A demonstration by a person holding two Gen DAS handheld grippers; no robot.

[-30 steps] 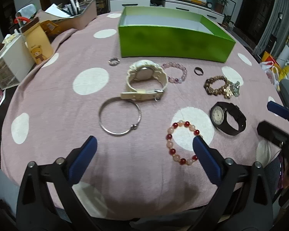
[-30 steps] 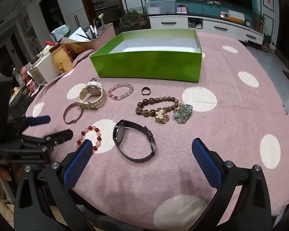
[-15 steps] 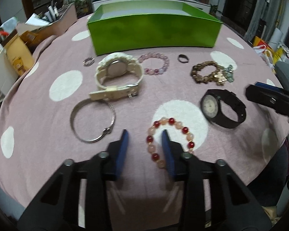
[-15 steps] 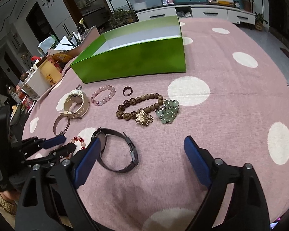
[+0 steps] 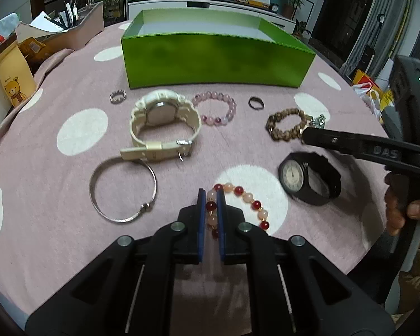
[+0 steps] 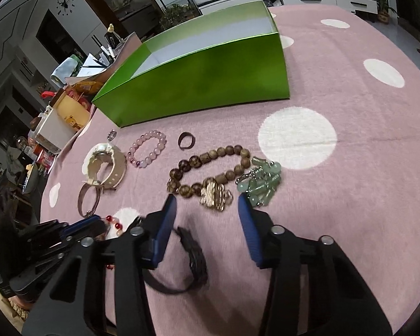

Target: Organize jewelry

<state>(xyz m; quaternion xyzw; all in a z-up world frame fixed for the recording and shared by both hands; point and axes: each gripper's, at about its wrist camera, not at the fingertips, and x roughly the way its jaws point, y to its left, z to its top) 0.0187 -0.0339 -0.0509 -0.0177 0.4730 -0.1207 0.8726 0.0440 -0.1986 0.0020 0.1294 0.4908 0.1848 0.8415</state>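
Note:
My left gripper is shut on the red and peach bead bracelet, which lies on the pink dotted cloth. My right gripper is open, its fingers either side of the gold charm of the brown bead bracelet, with the green stone cluster by the right finger. The black watch lies under the right gripper. The open green box stands behind, seemingly empty.
Also on the cloth: a cream watch, a silver bangle, a pink bead bracelet, a small silver ring and a dark ring. Boxes and a bear-print bag crowd the left edge.
My left gripper moved forward and closed on the red and peach bracelet. My right gripper moved forward over the black watch to the brown bracelet and narrowed somewhat.

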